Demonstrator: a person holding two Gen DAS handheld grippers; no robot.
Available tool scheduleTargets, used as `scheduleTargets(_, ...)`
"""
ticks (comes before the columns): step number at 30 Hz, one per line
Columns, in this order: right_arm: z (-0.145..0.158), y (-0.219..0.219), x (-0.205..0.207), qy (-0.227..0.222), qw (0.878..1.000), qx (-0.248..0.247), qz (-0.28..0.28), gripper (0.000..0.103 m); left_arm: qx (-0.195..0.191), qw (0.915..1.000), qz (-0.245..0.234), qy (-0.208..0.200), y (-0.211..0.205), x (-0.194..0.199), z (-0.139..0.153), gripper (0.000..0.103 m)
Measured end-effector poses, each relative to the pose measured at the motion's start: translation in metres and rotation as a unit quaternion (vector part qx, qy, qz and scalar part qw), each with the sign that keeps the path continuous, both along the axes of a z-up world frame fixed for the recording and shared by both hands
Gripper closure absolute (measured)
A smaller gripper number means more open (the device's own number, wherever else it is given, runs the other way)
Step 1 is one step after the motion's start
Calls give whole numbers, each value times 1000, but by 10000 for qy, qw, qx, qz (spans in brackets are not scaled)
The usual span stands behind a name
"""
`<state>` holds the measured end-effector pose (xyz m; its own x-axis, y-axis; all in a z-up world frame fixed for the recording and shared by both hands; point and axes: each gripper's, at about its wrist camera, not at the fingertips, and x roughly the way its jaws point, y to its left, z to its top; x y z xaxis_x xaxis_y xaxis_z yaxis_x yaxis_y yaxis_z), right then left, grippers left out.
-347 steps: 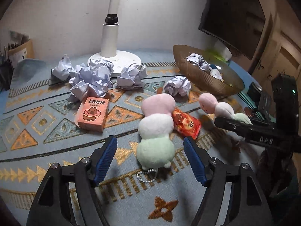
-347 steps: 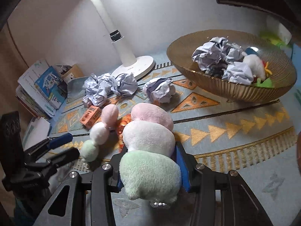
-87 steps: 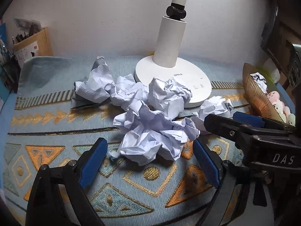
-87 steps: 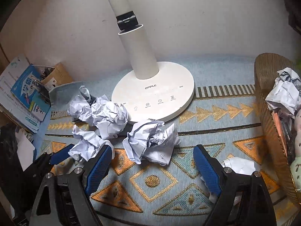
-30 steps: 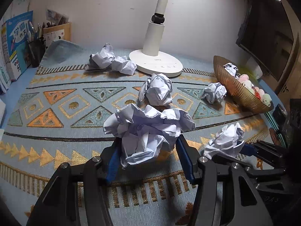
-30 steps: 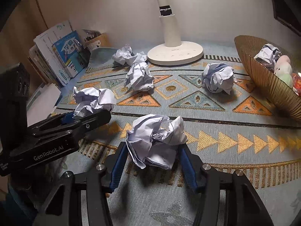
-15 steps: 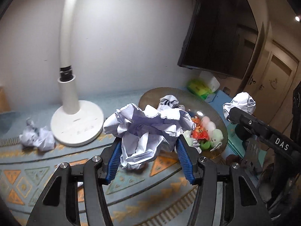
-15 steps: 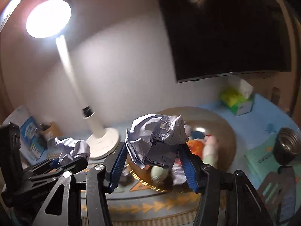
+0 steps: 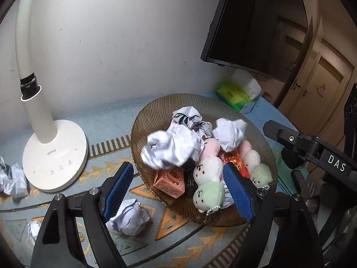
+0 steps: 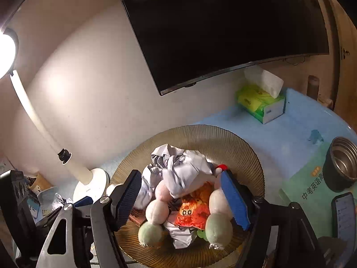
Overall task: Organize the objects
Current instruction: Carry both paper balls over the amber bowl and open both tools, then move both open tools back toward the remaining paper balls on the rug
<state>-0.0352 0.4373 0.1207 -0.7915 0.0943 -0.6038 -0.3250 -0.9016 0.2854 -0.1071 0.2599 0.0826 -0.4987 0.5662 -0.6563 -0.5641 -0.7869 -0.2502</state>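
My left gripper (image 9: 178, 189) hovers over the near edge of the brown ribbed bowl (image 9: 145, 116), its jaws opening. A crumpled paper ball (image 9: 171, 149), blurred, is free of the blue pads and drops onto the pile in the bowl. A second paper ball (image 9: 229, 134) falls beside it. My right gripper (image 10: 181, 198) is above the same bowl (image 10: 223, 134), jaws opening, with its paper ball (image 10: 183, 167) loose on the pile. The bowl holds plush dumpling toys (image 9: 208, 178), a pink box (image 9: 170, 178) and a red snack packet (image 10: 194, 210).
A white lamp base (image 9: 55, 154) stands left of the bowl. Crumpled paper balls (image 9: 129, 218) lie on the patterned mat, more at the far left (image 9: 13, 176). Behind the bowl is a green tissue box (image 10: 261, 102) under a dark monitor. A steel cup (image 10: 341, 163), book and phone lie to the right.
Both grippers have opened and let go of their paper balls, which now drop into the bowl. Both hands have closed in over the bowl.
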Motion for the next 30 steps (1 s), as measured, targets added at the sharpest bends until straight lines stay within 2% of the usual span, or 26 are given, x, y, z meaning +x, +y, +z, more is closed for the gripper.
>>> scheduleTargets(4, -9, -6, 12, -36, 9999, -140, 95, 31, 135, 9999, 17, -34, -26, 14, 1, 22)
scheduleTargets(9, -13, -34, 25, -101, 9990, -135, 424, 31, 178, 9996, 214, 87, -67, 40, 6, 22)
scheduleTargets(16, -18, -107, 36, -119, 9919, -48, 1266, 31, 258, 9949, 952, 194, -149, 79, 7, 22)
scheduleTargets(20, -36, -157, 37, -189, 9842, 135, 1758, 31, 173, 9871, 1588, 77, -198, 94, -14, 22)
scheduleTargets(24, -67, -196, 31, -358, 9766, 198, 2113, 31, 60, 9756, 2187, -199, -239, 93, -48, 22)
scheduleTargets(30, -110, -215, 23, -767, 9725, 451, 2152, 31, -192, 9672, 2509, -339, -257, 91, -80, 22)
